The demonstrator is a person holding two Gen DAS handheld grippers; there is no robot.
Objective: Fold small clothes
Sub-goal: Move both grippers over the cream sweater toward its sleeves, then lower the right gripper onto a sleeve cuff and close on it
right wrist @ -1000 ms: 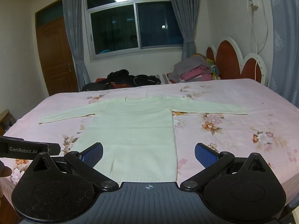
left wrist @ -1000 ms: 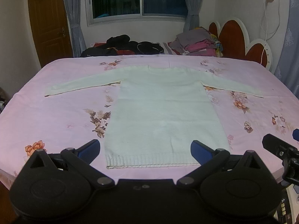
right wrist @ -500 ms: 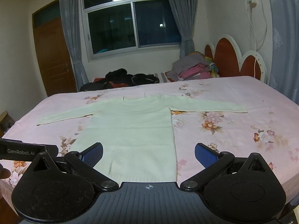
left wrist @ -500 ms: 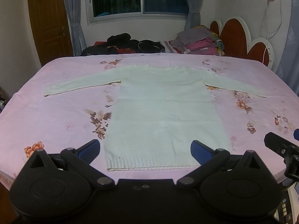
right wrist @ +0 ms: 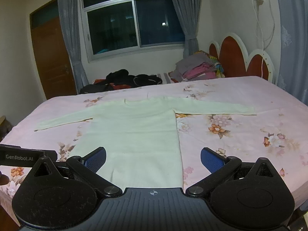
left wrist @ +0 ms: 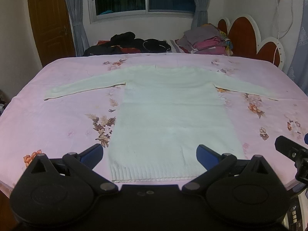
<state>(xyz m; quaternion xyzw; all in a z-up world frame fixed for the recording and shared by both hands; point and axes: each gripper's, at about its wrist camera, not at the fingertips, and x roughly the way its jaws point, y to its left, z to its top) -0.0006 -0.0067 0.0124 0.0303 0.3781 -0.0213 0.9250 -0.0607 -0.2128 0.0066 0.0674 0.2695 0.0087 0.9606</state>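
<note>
Pink floral bedsheet (left wrist: pixel 57 119) covers the bed; a pale knit sweater (left wrist: pixel 169 115) lies flat at its middle, sleeves spread, hem nearest the cameras; left gripper (left wrist: pixel 150 154) and right gripper (right wrist: pixel 153 158) hover above that hem, both spread apart, holding nothing.

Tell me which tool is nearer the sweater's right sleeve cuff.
Right. The right tool sits over the hem's right side, below the right sleeve cuff; the left tool is centred on the hem.

Home bedroom: bed (left wrist: pixel 57 115), headboard (right wrist: pixel 233 57), curtained window (right wrist: pixel 134 23).
</note>
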